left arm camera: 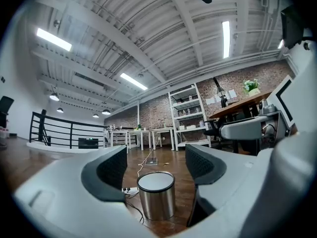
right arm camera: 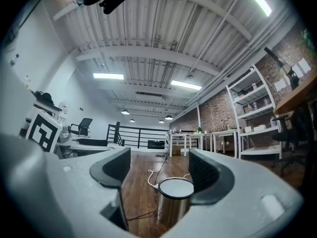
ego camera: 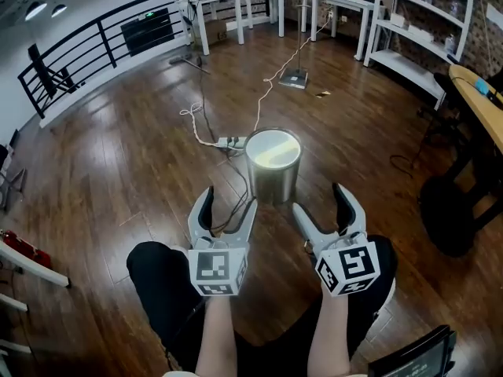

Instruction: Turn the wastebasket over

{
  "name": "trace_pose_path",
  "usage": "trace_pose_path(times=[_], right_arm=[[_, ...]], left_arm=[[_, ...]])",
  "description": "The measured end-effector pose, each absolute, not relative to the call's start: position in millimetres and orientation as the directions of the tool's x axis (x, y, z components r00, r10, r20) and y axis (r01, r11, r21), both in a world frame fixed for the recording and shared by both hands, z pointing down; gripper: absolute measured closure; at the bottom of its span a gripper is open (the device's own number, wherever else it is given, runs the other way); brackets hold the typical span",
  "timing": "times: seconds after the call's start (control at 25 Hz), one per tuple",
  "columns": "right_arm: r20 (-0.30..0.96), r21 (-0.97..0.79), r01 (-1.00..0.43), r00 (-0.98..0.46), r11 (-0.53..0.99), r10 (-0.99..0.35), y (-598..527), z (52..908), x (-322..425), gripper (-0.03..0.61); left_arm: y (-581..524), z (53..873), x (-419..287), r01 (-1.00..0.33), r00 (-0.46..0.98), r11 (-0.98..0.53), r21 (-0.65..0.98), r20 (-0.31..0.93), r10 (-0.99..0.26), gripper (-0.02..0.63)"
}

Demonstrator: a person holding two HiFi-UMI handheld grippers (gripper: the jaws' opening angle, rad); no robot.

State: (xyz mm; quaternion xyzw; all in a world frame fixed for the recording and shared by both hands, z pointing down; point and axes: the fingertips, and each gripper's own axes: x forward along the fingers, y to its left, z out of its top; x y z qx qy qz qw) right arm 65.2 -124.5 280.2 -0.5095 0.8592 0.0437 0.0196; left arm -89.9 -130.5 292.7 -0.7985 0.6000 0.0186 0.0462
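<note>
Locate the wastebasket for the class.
In the head view the wastebasket stands on the floor at centre, just beyond the left gripper and right gripper, with a power strip close on its left.

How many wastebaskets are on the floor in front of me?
1. The steel wastebasket stands on the wood floor, just ahead of the left claw and right claw, touching neither. Others could be out of view.

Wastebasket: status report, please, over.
Left gripper open, right gripper open, both empty. Wastebasket standing on floor, untouched. Power strip close beside it.
</note>
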Motion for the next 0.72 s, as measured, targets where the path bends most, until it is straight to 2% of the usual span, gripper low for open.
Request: trace_pose_path(times=[0.32,0.72], right_arm=[[-0.114,0.063,-0.897,-0.442,0.437,-0.89,-190,270,46,0.223],[-0.124,0.162,-0.9,-0.426,0.405,-0.896,-232,258,2,0.224]], left_arm=[[-195,285,-115,-0.956,0.292,-0.284,-0.075,-0.14,-0.946,0.235],[-257,277,-147,-0.939,0.343,-0.342,-0.041,-0.19,-0.92,0.235]])
